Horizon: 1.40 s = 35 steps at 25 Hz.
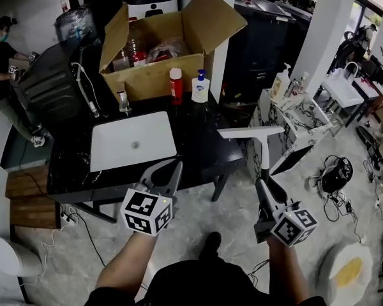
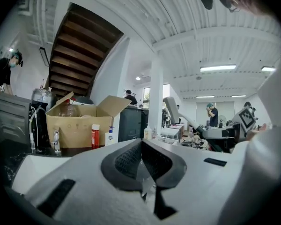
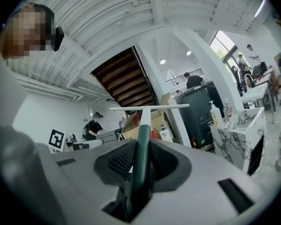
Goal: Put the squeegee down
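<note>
The squeegee has a long white blade (image 1: 251, 132) on a white neck and a dark green handle (image 1: 266, 185). My right gripper (image 1: 263, 189) is shut on that handle and holds the tool level, blade forward, by the right front corner of the black counter (image 1: 198, 142). In the right gripper view the handle (image 3: 141, 146) runs between the pads of the right gripper (image 3: 140, 150) and the blade (image 3: 149, 108) stands crosswise ahead. My left gripper (image 1: 175, 169) hovers before the counter's front edge, near the white sink (image 1: 133, 140); the left gripper (image 2: 141, 145) is shut on nothing.
A cardboard box (image 1: 159, 50) with bottles inside stands at the counter's back, a red bottle (image 1: 176, 86) and a pump bottle (image 1: 201, 87) before it. A marble-patterned cabinet (image 1: 293, 126) stands to the right, cables (image 1: 335, 174) lie on the floor, and a person (image 1: 0, 62) is at the far left.
</note>
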Tool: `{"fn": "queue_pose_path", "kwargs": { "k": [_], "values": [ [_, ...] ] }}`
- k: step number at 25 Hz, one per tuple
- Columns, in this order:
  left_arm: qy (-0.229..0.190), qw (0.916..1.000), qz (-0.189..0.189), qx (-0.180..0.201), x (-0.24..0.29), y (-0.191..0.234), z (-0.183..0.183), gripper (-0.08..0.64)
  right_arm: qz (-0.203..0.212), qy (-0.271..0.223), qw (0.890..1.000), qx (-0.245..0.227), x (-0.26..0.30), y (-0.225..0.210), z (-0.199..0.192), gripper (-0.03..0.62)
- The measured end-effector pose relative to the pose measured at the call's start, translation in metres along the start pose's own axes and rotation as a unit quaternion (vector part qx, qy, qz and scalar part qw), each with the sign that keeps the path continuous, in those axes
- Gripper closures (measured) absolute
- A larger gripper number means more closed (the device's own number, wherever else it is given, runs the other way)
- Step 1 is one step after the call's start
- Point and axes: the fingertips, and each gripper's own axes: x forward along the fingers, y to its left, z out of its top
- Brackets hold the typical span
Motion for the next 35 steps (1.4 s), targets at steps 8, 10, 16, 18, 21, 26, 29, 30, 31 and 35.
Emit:
{"fn": "queue_pose_path", "kwargs": {
  "k": [8,10,16,18,21,26,29,30,31,35],
  "values": [
    [-0.001,0.9994,0.034,0.005,0.094,0.009,0.022,0.551,0.036,0.014,0.999,0.004,0.060,-0.082,0.031,0.494],
    [0.008,0.9994,0.034,0.005,0.107,0.008,0.017,0.551,0.041,0.016,0.999,0.010,0.071,-0.092,0.031,0.494],
    [0.020,0.9992,0.035,-0.005,0.129,0.014,0.007,0.551,0.051,0.031,0.998,0.023,0.090,-0.103,0.021,0.494],
    [0.017,0.9992,0.035,-0.005,0.131,0.019,0.009,0.551,0.052,0.034,0.998,0.022,0.096,-0.101,0.020,0.494],
    [0.013,0.9992,0.037,-0.013,0.131,0.033,0.008,0.551,0.054,0.038,0.998,0.013,0.108,-0.094,0.022,0.494],
    [0.008,0.9991,0.034,-0.023,0.127,0.067,0.008,0.551,0.049,0.044,0.998,0.003,0.135,-0.077,0.025,0.494],
    [0.003,0.9990,0.034,-0.030,0.122,0.091,0.010,0.551,0.047,0.044,0.998,-0.006,0.154,-0.065,0.025,0.494],
    [0.001,0.9990,0.033,-0.032,0.120,0.099,0.011,0.551,0.047,0.044,0.998,-0.008,0.159,-0.059,0.025,0.494],
    [0.000,0.9990,0.031,-0.033,0.118,0.106,0.011,0.551,0.045,0.045,0.998,-0.010,0.165,-0.054,0.023,0.494],
    [0.001,0.9994,0.021,-0.029,0.112,0.124,0.006,0.551,0.037,0.053,0.998,-0.012,0.179,-0.038,0.014,0.494]
  ]
}}
